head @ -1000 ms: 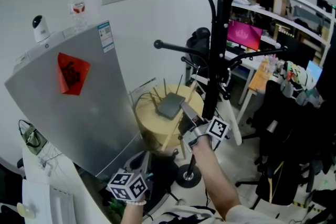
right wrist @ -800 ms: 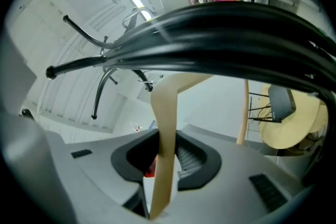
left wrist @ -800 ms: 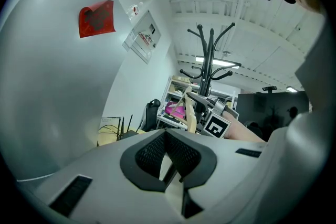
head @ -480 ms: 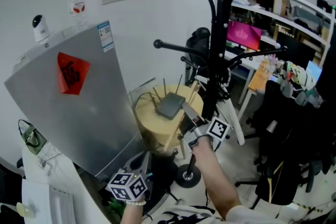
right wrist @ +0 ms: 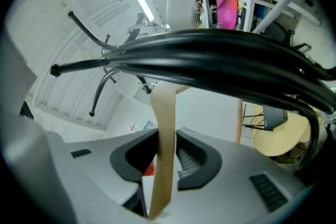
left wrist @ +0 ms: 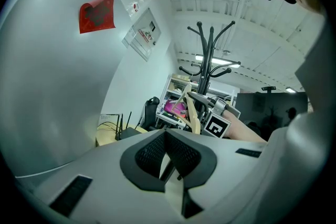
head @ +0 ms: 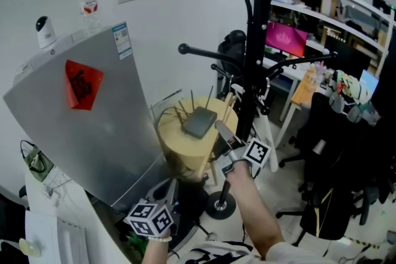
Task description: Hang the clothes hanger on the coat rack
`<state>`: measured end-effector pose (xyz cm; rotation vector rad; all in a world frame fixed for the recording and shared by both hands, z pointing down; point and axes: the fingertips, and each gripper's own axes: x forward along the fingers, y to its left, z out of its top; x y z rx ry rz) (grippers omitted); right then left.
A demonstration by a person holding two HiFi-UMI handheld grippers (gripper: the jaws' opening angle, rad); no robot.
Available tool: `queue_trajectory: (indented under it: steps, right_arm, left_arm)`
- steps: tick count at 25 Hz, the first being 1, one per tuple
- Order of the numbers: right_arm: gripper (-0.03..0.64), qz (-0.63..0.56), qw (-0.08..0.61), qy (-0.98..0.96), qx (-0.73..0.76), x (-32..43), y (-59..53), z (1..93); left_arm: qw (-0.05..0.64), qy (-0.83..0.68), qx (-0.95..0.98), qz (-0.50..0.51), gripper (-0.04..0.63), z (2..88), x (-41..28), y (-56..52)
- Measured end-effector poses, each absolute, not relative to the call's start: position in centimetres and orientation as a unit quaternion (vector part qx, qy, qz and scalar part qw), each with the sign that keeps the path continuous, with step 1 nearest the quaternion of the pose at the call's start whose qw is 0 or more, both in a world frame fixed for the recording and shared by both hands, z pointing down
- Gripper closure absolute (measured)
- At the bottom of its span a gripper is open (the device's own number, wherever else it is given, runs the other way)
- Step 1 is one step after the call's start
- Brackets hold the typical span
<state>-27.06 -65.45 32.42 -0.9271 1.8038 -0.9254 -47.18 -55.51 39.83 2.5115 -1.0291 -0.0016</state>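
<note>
Right gripper [right wrist: 167, 136] narrowly pinches the pale wooden clothes hanger [right wrist: 165, 113], held just under a branch of the black metal coat rack [right wrist: 220, 55] for hooking; left gripper [left wrist: 166, 135] closed, empty

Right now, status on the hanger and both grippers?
Left gripper shut, empty, held low. Right gripper shut on wooden hanger. Its top is up at the coat rack arm; hung or not, unclear. Rack arms crowd close above right gripper.

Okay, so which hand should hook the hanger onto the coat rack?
Right. The right gripper has the hanger clamped between its fingers, just below a black arm of the coat rack. The left gripper sits low, shut and empty.
</note>
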Motion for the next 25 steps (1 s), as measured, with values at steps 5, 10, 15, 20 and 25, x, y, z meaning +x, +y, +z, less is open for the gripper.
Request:
queue_trajectory:
  steps: [5, 10, 15, 20, 25]
  right_arm:
    - [0.46, -0.366, 0.427, 0.727, -0.394, -26.9, -65.1, 32.8]
    - [0.408, -0.349, 0.393, 0.729, -0.439, -26.6, -64.4, 33.0]
    - [0.374, -0.331, 0.36, 0.733, -0.473, -26.8, -63.3, 33.0]
    - [0.357, -0.322, 0.349, 0.733, -0.487, -26.8, -61.9, 32.9]
    - [0.334, -0.309, 0.332, 0.732, -0.509, -26.7, -60.0, 33.0]
  left_arm:
    - [0.214, -0.37, 0.904, -0.001, 0.603, 40.0, -47.2, -55.3]
    - [0.217, -0.366, 0.905, 0.0, 0.603, 40.2, -47.0, -55.0]
    - [0.219, -0.358, 0.908, -0.001, 0.603, 40.1, -46.7, -54.4]
    - [0.223, -0.349, 0.91, -0.002, 0.603, 40.3, -46.3, -53.4]
    - [0.23, -0.336, 0.913, -0.003, 0.603, 40.5, -45.8, -51.8]
